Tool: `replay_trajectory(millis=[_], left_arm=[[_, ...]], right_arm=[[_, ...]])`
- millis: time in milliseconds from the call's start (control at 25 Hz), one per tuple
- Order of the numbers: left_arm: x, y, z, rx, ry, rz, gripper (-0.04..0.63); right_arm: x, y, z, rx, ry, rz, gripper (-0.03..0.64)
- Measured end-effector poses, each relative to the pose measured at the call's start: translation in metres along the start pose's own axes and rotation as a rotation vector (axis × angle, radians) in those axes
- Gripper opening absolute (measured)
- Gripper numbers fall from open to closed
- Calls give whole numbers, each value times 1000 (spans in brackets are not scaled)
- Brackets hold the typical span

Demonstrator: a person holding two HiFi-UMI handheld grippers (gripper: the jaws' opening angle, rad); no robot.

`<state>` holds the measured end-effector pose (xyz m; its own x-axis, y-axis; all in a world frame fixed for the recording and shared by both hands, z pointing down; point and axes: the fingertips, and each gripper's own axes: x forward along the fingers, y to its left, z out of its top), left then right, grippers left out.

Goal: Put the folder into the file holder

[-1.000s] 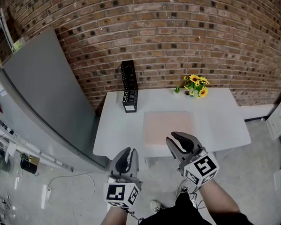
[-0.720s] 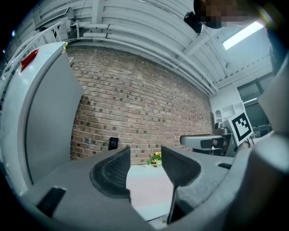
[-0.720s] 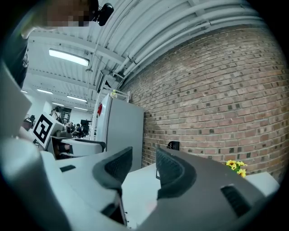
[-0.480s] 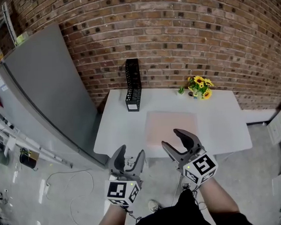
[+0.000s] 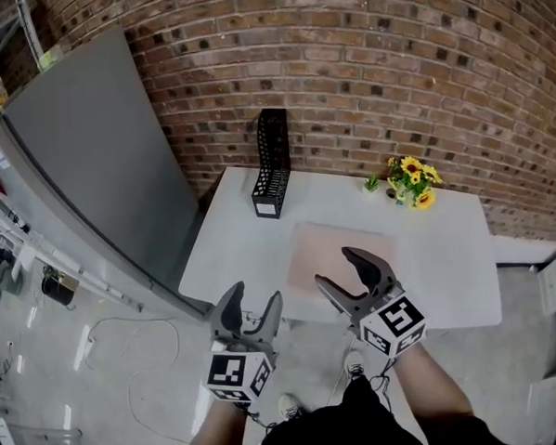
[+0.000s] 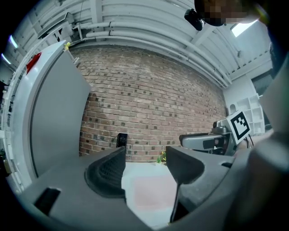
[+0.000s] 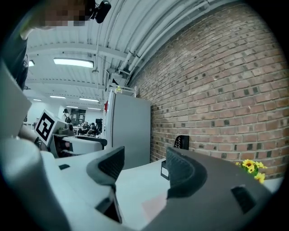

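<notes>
You had just been opening both tongs; left gripper (image 5: 252, 302) stood wide, empty; right gripper (image 5: 339, 269) parted, empty; both had edged nearer table (image 5: 452, 264); pink folder (image 5: 318, 245) lay flat mid-table, untouched; file holder (image 5: 272, 163) stood at far-left corner; pickup looked next.

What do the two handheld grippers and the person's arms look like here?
The left gripper and right gripper each have curved grey jaws with dark ribbed pads and a white cube bearing black square markers. Their jaws have just been opening, nothing between them. Forearms unsleeved; black clothing.
</notes>
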<state>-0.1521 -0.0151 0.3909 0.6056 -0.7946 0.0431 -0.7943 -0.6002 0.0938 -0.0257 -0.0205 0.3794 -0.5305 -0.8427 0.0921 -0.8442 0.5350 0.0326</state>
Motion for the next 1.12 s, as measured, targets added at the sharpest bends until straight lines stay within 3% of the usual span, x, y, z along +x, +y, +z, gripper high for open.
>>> replay_trajectory(millis=[560, 920, 1120], left_arm=[[80, -17, -23, -59, 39, 198, 267], [104, -24, -31, -102, 52, 342, 267], [109, -25, -44, -165, 67, 419, 267]], right_arm=[[39, -95, -27, 17, 48, 209, 293], [57, -132, -38, 25, 77, 340, 296], [65, -143, -47, 31, 102, 406, 298]])
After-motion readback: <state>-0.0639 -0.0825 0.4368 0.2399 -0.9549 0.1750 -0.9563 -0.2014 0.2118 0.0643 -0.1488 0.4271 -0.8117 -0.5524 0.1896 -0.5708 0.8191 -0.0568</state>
